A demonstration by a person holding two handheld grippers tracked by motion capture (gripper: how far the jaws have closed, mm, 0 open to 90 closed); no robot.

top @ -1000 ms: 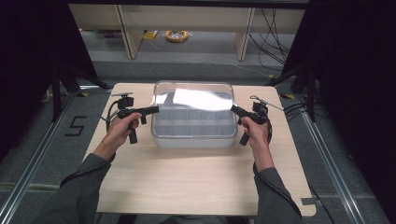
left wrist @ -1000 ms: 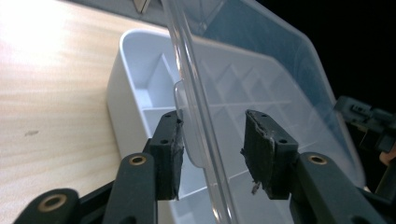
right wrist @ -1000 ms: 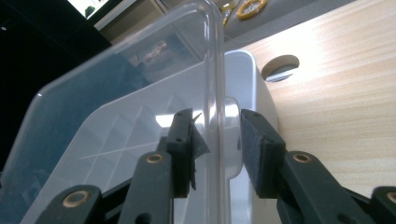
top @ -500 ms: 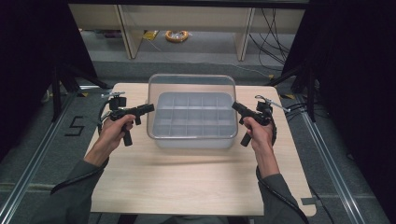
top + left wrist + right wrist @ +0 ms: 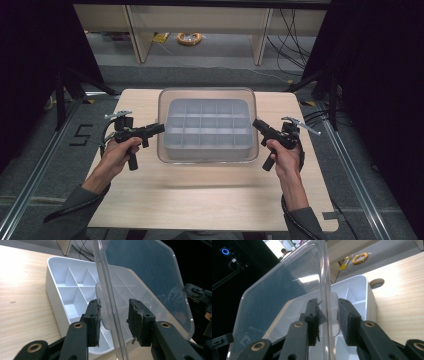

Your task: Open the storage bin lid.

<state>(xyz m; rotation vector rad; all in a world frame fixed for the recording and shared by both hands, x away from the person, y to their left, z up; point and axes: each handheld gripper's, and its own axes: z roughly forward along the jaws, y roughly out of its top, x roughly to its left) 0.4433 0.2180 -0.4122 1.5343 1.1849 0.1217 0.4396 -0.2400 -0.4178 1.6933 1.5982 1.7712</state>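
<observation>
A white compartmented box [image 5: 207, 125] stands at the middle of the wooden table [image 5: 210, 200]. A clear plastic lid [image 5: 207, 94] hovers level just above it, overhanging it on all sides. My left gripper [image 5: 161, 127] grips the lid's left edge and my right gripper [image 5: 255, 122] its right edge. In the left gripper view the lid [image 5: 150, 272] runs edge-on between the jaws of the left gripper [image 5: 113, 315], with the box [image 5: 65, 287] below. In the right gripper view the right gripper [image 5: 328, 317] clamps the lid [image 5: 282, 290] at its side tab, over the box [image 5: 359, 290].
A yellow cable coil [image 5: 189, 37] lies on the floor beyond the table, between shelf legs. Cables trail at the right [image 5: 295, 30]. A "5" mark [image 5: 82, 134] is on the floor at the left. The table has a round hole [image 5: 377, 283] near the box.
The lid, earlier tilted and catching glare, has levelled over the box. Both grippers have come slightly toward the near side with it.
</observation>
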